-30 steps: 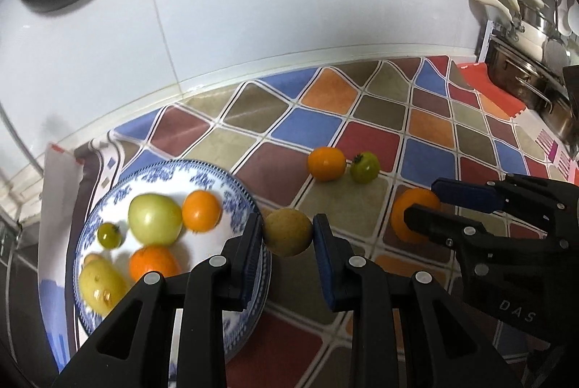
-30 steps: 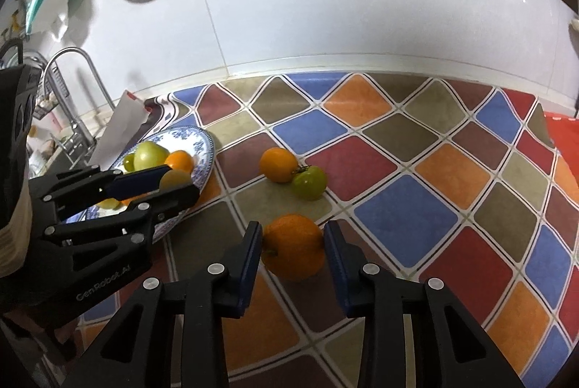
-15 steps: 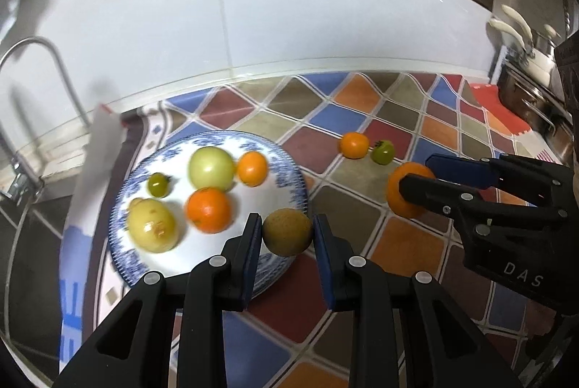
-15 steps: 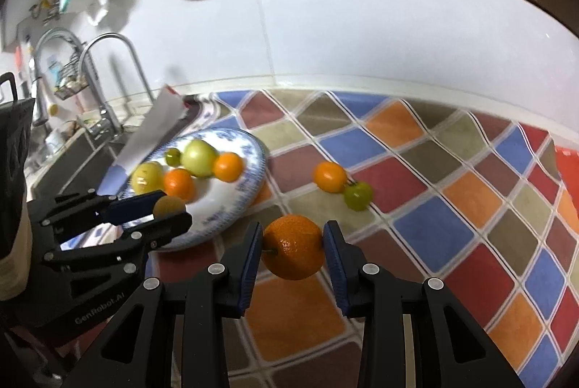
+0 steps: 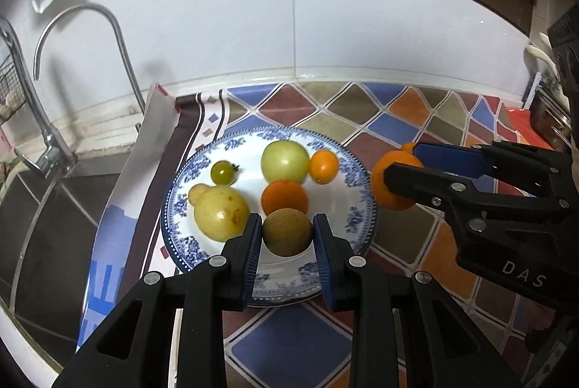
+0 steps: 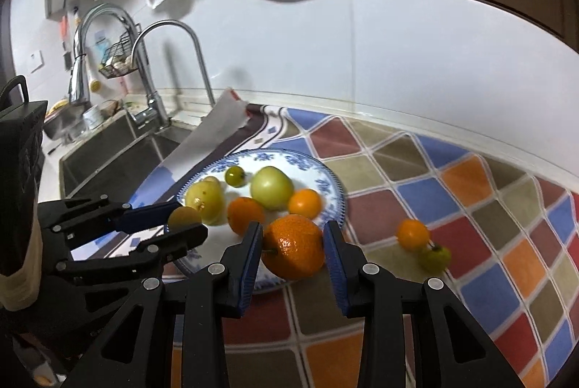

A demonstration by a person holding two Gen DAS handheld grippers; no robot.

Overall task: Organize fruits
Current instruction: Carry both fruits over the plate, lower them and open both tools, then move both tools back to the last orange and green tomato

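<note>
Since a second ago, both of your hands have carried their fruit leftward from the open bench to the plate (image 5: pixel 356 178). Your left gripper (image 5: pixel 287 232) is clamped on the brown fruit (image 5: pixel 287 231), its fingers (image 5: pixel 252 245) pressing each side, and it hangs over the near part of the plate, just in front of an orange (image 5: pixel 284 197) that lies there. Your right gripper (image 6: pixel 293 248) is closed on the big orange (image 6: pixel 294 246), which hovers at the plate's near right rim.

You are in the carry-and-place step, with the plate already holding a pale green tomato (image 5: pixel 284 161), a yellow fruit (image 5: pixel 220 212), a small green tomato (image 5: pixel 223 172) and a small orange fruit (image 5: pixel 323 166).

Next, lower the brown fruit onto the bare near patch of the plate and let go gently, so it does not roll into its neighbours. Then bring the big orange further in over the right side before you release it; room there looks tight. Two fruits wait on the bench to the right, a small orange one (image 6: pixel 413 235) and a green tomato (image 6: pixel 435 258) touching it.
</note>
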